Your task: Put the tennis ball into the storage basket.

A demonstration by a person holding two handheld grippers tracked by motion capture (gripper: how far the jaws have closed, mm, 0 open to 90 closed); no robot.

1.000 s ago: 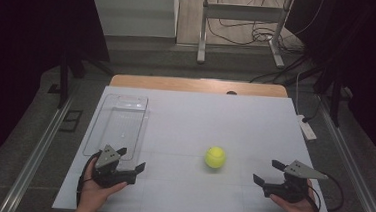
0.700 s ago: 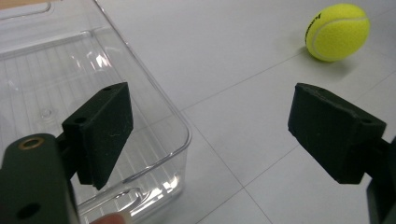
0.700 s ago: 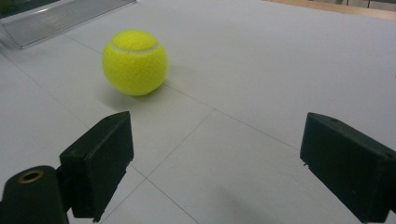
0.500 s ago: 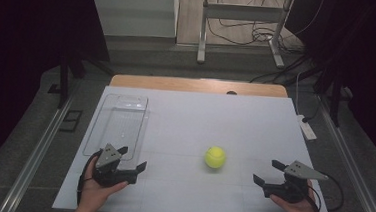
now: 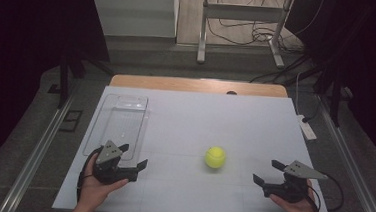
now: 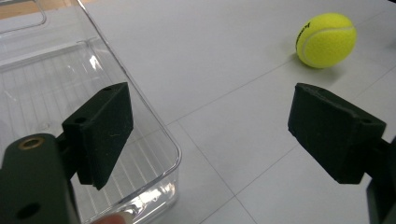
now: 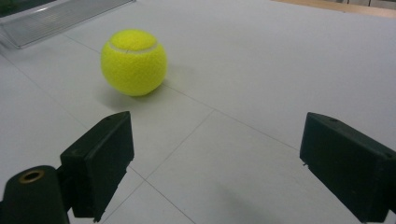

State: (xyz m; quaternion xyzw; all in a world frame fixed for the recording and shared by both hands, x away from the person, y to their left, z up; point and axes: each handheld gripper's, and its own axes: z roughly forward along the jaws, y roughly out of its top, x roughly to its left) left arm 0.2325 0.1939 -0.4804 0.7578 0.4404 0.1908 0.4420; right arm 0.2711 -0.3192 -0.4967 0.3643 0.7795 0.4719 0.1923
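White tabletop [image 5: 190,116] under the lights, dark room all around, cables and a metal stand [image 5: 241,27] on the floor beyond the far edge. Centre stage, slightly to the right and toward the near side, sits a yellow tennis ball [image 5: 215,157], alone on the bare surface, touching nothing. At near left, the left gripper [image 5: 129,158] rests low in the person's hand, jaws spread wide and holding nothing; in the left gripper view one jaw hangs over the near corner of a clear plastic tray [image 6: 140,116], with the ball off at far right. That tray [image 5: 119,124] lies along the table's left side. At near right, the right gripper [image 5: 268,173] is also wide open and empty, pointing leftward, the ball [image 7: 134,62] sitting just ahead of its jaws, apart from them.
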